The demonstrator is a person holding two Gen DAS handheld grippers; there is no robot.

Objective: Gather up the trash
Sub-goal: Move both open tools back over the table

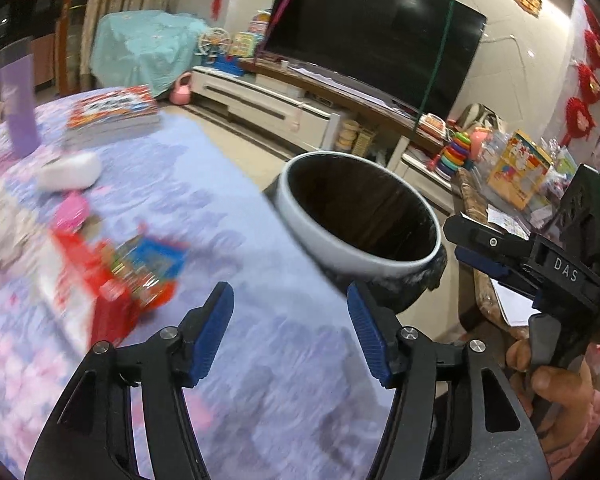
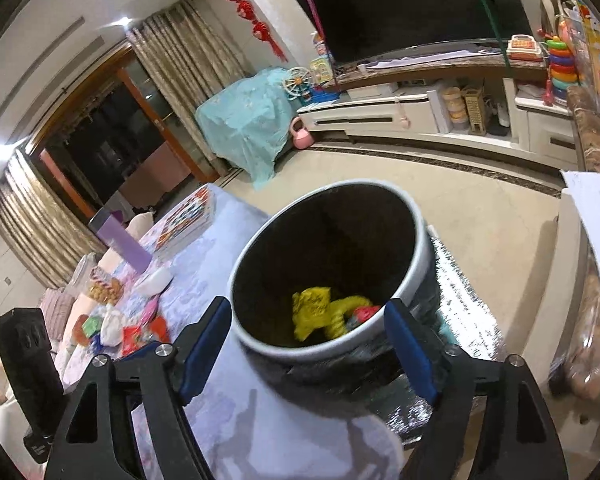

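Entry, trash collection, partly done. Bin point(image 2: 332, 264): at centre frame in my right view, beside the table's edge, already holding a yellow wrapper point(image 2: 314, 314) and a red scrap point(image 2: 365, 313) at its bottom; I judged these as collected. Right tongs point(image 2: 308, 346): spread wide, empty, poised over the bin's near rim. Left tongs point(image 1: 290, 332): also spread wide, empty, low centre of my left view above the tablecloth point(image 1: 240, 220). Still outstanding: red and blue wrappers point(image 1: 140, 272) at left of that view, blurred, and a pink packet point(image 1: 72, 210) just above them; a further litter of small packets point(image 2: 116, 326) showed at lower left in the right view. Purple bottle point(image 1: 18, 100), books point(image 1: 116, 114) and white dish point(image 1: 68, 172) at upper left I did not count as trash. By my estimate, most remained to do.
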